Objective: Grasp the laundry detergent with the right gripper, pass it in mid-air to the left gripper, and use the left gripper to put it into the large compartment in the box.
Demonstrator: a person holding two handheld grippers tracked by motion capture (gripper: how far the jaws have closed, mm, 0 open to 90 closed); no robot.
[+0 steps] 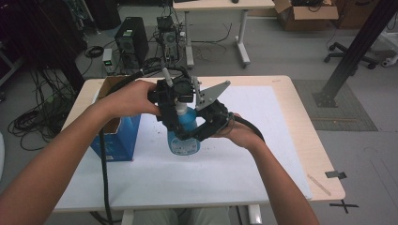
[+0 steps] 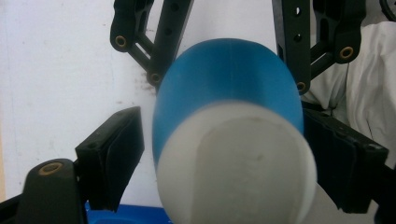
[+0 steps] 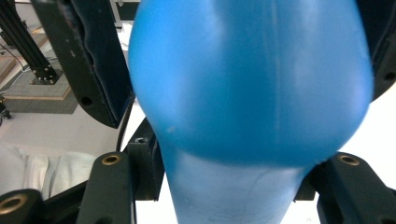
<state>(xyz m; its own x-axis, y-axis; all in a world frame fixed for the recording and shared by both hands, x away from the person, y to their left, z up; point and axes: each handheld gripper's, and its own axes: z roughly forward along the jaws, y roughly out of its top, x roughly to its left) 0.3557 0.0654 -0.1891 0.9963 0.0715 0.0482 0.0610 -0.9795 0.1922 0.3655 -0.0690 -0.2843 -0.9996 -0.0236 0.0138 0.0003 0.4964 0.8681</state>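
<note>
Close up against both gripper cameras sits a blue bottle (image 1: 184, 136) with a white cap, held up above the middle of the counter (image 1: 281, 154) between the person's two hands. Seen from above, it stands roughly upright, its label facing the person, with the white sheet that covers most of the counter beneath it.

On the left hand-held gripper (image 2: 219, 154), the right-hand pad presses the bottle's side while the left-hand pad stands a little apart from it, so I cannot tell whether it truly grips; the white cap looms just in front of that camera. From above, the left hand-held gripper (image 1: 171, 101) comes at the upper part of the bottle.

Over on the right hand-held gripper (image 3: 224, 182), the jaws are clenched on the bottle's narrow blue neck, one on each side and touching it. The high view shows the right hand-held gripper (image 1: 204, 126) reaching in from the right, grey plate on top.

Beside the left forearm, an open blue box (image 1: 117, 136) stands at the counter's left edge.
</note>
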